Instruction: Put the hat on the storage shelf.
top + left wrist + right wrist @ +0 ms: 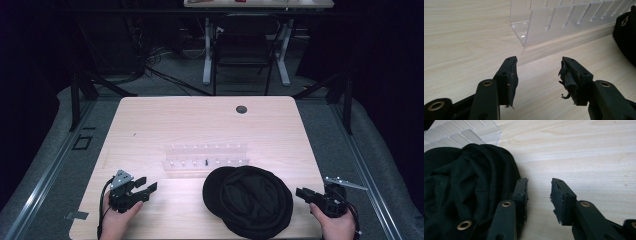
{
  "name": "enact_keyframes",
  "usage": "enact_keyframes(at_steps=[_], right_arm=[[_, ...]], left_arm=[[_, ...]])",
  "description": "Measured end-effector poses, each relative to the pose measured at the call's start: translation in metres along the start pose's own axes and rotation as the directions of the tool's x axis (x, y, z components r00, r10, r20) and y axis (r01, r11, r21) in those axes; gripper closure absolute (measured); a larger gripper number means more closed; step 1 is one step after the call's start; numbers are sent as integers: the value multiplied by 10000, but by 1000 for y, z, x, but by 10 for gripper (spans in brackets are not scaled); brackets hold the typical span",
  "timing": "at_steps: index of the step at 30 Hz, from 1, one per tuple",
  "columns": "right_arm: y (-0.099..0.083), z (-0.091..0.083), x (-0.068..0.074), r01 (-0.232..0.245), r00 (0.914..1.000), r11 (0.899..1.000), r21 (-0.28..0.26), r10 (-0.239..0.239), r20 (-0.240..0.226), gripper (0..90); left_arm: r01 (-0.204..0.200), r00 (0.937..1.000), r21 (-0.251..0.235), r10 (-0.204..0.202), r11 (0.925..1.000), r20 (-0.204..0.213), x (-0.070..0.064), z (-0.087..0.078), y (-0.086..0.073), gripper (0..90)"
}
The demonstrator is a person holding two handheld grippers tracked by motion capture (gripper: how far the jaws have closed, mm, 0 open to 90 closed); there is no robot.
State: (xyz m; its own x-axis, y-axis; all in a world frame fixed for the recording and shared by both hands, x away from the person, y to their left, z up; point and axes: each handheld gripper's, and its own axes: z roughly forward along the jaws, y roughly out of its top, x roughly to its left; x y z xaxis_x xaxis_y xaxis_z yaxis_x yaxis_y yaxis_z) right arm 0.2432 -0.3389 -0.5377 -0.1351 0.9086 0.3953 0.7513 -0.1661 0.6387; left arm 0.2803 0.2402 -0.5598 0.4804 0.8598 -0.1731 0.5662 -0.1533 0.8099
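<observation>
On the near half of the wooden table (150, 120): a black cloth hat (248, 200), round and crumpled, flat between the two grippers. Left gripper (143, 188) near the front left corner, jaws spread wide, nothing between them, well apart from the hat. Right gripper (303, 193) at the front right, jaws likewise parted and empty, just beside the hat's edge.

From the high view alone: a clear acrylic rack (205, 159) just behind the hat, two rows of slots, one small dark item (206, 162) upright in the front row, too small to identify; also a dark round grommet (241, 109) near the far edge.

From the left gripper view: the rack's end wall and slotted dividers (544, 23), close ahead, those slots bare.

From the right gripper view: folds and seams of the hat (461, 185), left jaw over its brim, touching or not impossible to tell; a corner of the rack (474, 131) beyond.
</observation>
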Motion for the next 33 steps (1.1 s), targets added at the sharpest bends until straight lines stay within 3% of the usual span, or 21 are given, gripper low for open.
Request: enact_keyframes(at_steps=[4, 12, 23, 24, 29, 30, 33], right_arm=[[1, -5, 8, 246, 9997, 9996, 163, -245, -39, 661], [1, -10, 17, 240, 9992, 9986, 481, -224, -339, 622], [-1, -4, 24, 252, 9985, 9865, 1619, -168, -529, 637], [-2, -3, 24, 193, 9984, 9827, 1840, -93, -553, 666], [-3, 0, 22, 62, 9972, 9809, 1944, 84, -742, 765], [-2, 1, 20, 47, 9969, 9815, 1914, 103, -774, 843], [-1, 2, 19, -6, 9968, 9830, 1838, 152, -783, 868]], left_arm=[[39, 10000, 1, -39, 10000, 56, 0, 1, 0, 465], [-26, 9999, 33, 25, 10000, 164, -2, 2, 1, 465], [-50, 9998, 49, 49, 10000, 198, -3, 3, 0, 465], [-49, 9998, 48, 48, 10000, 207, -3, 3, 0, 465], [-65, 9998, 41, 64, 10000, 182, -3, 3, 1, 465], [-69, 9998, 36, 68, 10000, 183, -3, 3, 1, 465], [-71, 9998, 28, 71, 10000, 177, -3, 3, 0, 465]])
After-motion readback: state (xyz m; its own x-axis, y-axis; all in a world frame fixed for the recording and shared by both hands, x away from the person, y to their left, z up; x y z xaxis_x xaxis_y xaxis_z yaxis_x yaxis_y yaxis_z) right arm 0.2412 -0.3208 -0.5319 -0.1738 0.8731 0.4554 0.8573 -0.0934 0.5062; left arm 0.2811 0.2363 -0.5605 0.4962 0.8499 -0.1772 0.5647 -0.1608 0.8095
